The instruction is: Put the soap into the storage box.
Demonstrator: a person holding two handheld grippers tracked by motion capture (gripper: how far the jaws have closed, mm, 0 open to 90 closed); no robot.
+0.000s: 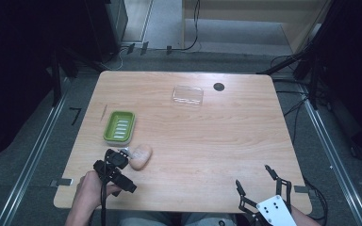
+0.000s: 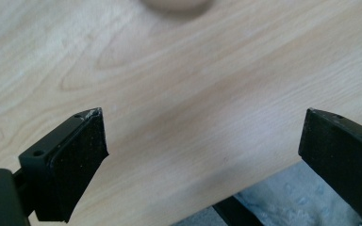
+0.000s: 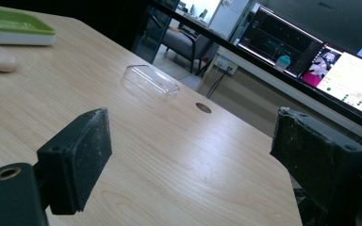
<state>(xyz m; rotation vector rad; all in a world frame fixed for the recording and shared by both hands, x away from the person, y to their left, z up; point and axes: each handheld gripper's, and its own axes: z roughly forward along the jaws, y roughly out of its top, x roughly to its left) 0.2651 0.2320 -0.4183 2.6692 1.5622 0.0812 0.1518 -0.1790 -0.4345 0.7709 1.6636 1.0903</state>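
The bar of soap (image 1: 140,156) lay on the tabletop (image 1: 207,141) just ahead of the left claw (image 1: 122,157), its long axis running on away from the wide, empty jaws. The right claw (image 1: 257,181), also wide and empty, sat well apart.

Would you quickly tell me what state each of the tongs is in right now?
Left tongs: open, holding nothing; the soap bar lies on the table just beyond them.
Right tongs: open, holding nothing.
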